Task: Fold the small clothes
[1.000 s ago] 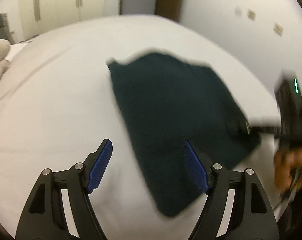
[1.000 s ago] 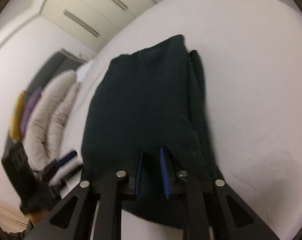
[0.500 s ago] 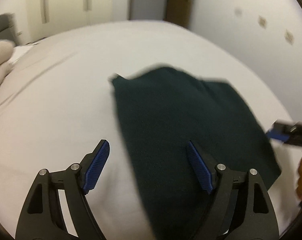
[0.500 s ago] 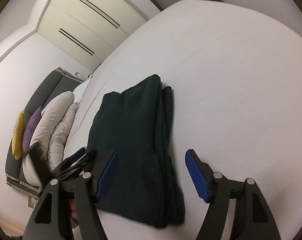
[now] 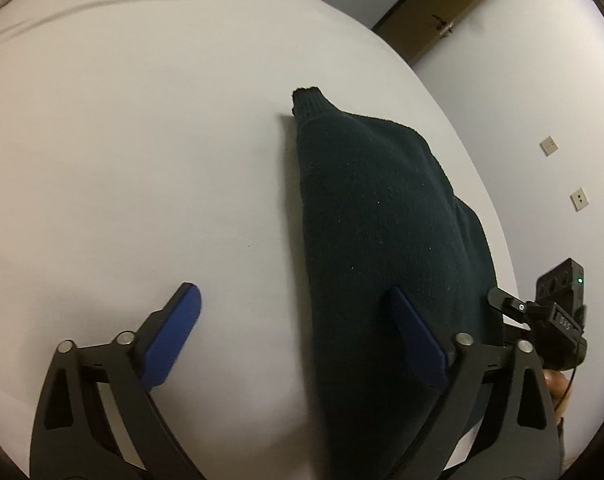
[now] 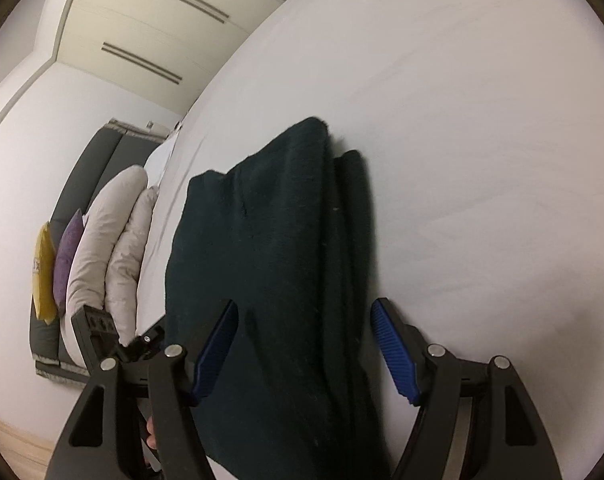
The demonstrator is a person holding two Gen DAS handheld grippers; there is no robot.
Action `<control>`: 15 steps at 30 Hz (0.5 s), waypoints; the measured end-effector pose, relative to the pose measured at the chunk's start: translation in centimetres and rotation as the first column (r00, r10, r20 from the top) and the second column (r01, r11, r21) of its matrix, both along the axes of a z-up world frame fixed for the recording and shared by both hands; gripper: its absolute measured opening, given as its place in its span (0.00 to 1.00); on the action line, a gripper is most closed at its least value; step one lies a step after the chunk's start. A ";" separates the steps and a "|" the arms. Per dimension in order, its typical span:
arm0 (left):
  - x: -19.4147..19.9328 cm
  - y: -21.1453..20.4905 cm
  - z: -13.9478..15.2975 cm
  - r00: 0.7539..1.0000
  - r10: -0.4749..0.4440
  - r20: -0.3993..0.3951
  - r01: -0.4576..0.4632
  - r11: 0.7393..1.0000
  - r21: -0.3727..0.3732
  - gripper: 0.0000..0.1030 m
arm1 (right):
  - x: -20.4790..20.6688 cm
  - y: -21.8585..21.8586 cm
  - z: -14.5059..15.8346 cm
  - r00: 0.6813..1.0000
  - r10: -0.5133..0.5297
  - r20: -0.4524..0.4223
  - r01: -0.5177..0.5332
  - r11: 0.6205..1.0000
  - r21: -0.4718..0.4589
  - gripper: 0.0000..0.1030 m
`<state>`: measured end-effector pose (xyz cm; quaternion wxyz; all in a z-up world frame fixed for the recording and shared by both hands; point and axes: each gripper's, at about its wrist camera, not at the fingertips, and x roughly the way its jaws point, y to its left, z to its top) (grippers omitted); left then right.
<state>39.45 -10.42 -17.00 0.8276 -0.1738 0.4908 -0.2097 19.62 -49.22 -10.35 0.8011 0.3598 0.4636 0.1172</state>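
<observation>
A dark green knitted garment point(image 5: 382, 232) lies folded in a long stack on the white bed sheet point(image 5: 142, 160). My left gripper point(image 5: 294, 298) hovers low over its near left edge, jaws opening wide. One of its fingers point(image 5: 414, 332) is over the cloth and the other over bare sheet, and nothing is gripped. In the right wrist view the garment point(image 6: 270, 240) shows its layered edge on the right side. My right gripper point(image 6: 304, 306) stands open astride the near end, pads clear of the cloth. Each gripper shows in the other's view: the right one point(image 5: 542, 312), the left one point(image 6: 102, 332).
Pale pillows point(image 6: 110, 232) with a purple and a yellow cushion lean on a grey headboard point(image 6: 98, 160) at the far left. A wardrobe point(image 6: 162, 20) stands behind. A brown door point(image 5: 442, 4) and wall sockets point(image 5: 578, 199) lie beyond the bed's right edge.
My right gripper let go of the garment's near end and opened. My left gripper dropped closer to the bed, rolled and spread its jaws wider.
</observation>
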 end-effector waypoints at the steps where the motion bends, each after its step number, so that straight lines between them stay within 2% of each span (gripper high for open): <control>1: 0.4 -0.3 0.0 1.000 -0.009 -0.007 0.009 1.000 -0.003 0.96 | 0.2 0.1 0.0 1.000 0.008 0.000 -0.008 1.000 -0.002 0.63; 2: 0.8 -0.6 0.0 1.000 -0.014 -0.022 0.014 1.000 -0.018 0.96 | 0.3 0.2 0.0 1.000 0.011 0.000 -0.011 1.000 -0.008 0.58; 3: 1.5 -0.1 0.0 0.999 -0.016 -0.033 0.015 0.999 -0.034 0.96 | 0.4 0.2 0.0 1.000 0.011 -0.007 -0.012 1.000 -0.014 0.45; 7: 2.3 -1.7 -0.1 0.997 -0.054 -0.056 0.051 0.997 -0.056 0.86 | 0.4 0.7 -0.1 1.000 0.005 -0.011 -0.006 1.000 -0.016 0.37; 9: 2.5 -2.5 0.0 0.994 -0.083 -0.067 0.078 0.994 -0.074 0.71 | 0.3 1.1 0.2 1.000 0.003 -0.006 -0.004 0.999 -0.042 0.34; 10: 2.7 -2.9 -0.1 0.992 -0.103 -0.080 0.094 0.990 -0.103 0.55 | 0.5 1.6 0.4 1.000 0.001 -0.006 -0.001 0.998 -0.059 0.33; 11: 2.9 -3.4 0.0 0.988 -0.121 -0.097 0.108 0.985 -0.133 0.44 | 0.6 1.9 0.5 1.000 -0.001 -0.006 0.000 0.997 -0.075 0.32; 15: 4.1 -5.9 0.7 0.987 -0.141 -0.080 0.135 0.988 -0.075 0.33 | 0.5 3.6 1.7 1.000 -0.007 0.004 0.008 0.986 -0.167 0.28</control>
